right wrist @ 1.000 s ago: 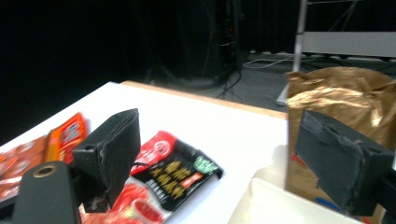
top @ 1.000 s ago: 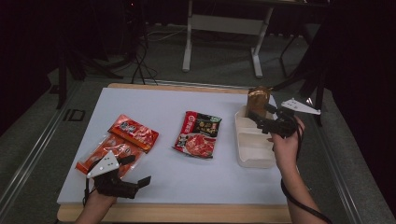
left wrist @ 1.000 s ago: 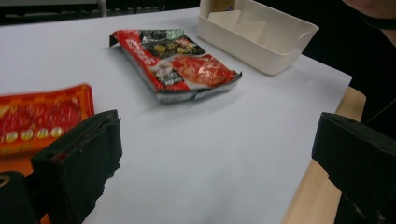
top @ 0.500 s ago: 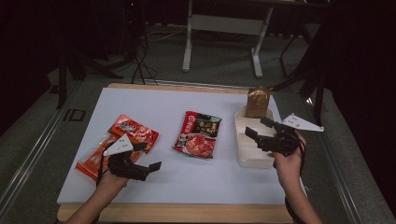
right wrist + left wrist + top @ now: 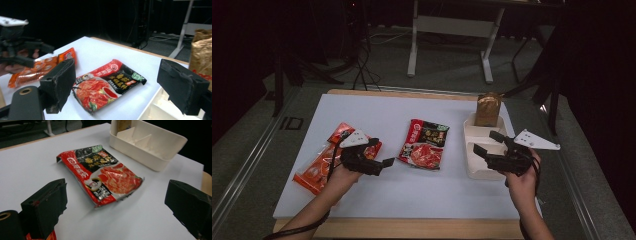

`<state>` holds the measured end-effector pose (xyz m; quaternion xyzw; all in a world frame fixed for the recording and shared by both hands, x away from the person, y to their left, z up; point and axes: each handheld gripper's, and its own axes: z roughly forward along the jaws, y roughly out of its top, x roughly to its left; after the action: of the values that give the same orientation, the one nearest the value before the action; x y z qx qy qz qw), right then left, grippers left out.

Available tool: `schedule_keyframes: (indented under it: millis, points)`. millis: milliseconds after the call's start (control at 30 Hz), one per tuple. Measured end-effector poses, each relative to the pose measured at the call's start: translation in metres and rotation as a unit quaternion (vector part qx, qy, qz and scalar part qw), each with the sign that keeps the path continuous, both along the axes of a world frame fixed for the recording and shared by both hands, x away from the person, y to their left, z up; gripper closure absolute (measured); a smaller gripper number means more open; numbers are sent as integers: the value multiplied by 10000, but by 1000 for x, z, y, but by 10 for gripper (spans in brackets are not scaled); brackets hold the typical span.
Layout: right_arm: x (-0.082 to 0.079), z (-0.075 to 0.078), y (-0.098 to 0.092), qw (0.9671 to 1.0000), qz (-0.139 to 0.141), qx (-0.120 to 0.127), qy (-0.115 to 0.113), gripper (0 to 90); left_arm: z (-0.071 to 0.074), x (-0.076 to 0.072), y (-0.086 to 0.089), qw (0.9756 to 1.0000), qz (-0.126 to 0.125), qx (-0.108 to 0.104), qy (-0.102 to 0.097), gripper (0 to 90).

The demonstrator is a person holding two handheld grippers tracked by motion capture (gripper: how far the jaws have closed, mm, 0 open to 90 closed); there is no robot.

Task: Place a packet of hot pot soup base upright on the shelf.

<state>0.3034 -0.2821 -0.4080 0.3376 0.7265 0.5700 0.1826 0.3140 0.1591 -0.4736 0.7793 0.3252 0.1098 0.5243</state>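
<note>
1. The left gripper [image 5: 381, 156] has moved right off the orange packs [image 5: 319, 162] toward the red sachet [image 5: 424, 145], jaws wide and empty
2. The right gripper [image 5: 486, 144] has drawn back over the tray [image 5: 472, 170], jaws wide, empty
3. The sachet lies flat mid-table between them; the brown bag [image 5: 488, 109] stays in the tray's far end
</note>
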Motion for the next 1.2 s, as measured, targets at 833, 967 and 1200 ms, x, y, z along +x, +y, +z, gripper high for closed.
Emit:
schedule_keyframes:
  millis: [833, 967, 1200]
  points:
    - [-6, -13, 10, 9998, 161, -45, 122, 152, -47, 64, -48, 9809, 450, 1771, 666, 887]
    - [-7, -15, 11, 9996, 224, -57, 150, 152, -56, 67, -50, 9789, 279, 1794, 936, 895]
    - [-11, -21, 8, 9995, 220, -73, 231, 152, -58, 68, -51, 9789, 290, 1662, 1150, 896]
